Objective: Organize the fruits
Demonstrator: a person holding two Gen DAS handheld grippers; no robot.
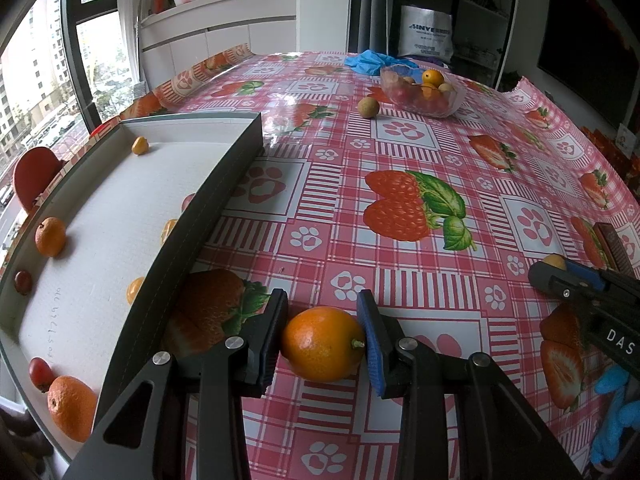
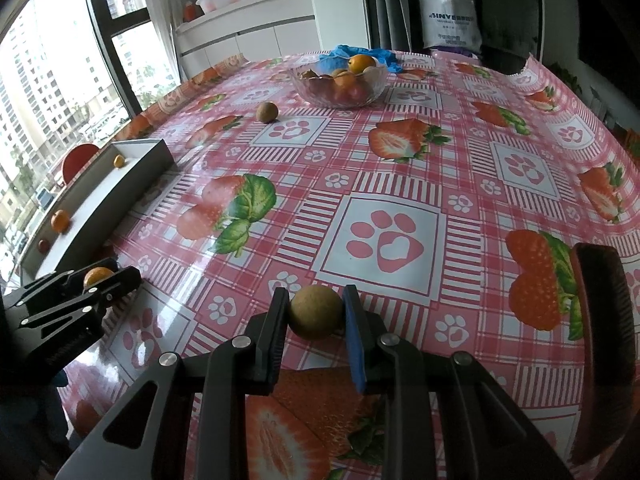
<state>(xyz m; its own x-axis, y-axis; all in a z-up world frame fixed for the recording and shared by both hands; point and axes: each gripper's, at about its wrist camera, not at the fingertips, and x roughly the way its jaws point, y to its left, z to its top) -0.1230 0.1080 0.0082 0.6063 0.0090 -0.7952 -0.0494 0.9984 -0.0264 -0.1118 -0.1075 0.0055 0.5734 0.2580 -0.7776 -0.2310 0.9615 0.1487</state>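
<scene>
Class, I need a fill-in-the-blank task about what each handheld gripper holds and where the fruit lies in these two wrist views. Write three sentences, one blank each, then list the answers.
1. The left gripper is closed on a small round ____ citrus fruit.
2. The right gripper is closed on a round ____ longan-like fruit.
3. Another such loose fruit lies on the tablecloth beside the clear ____ bowl of mixed fruit.

Answers: orange; brown; glass
</scene>
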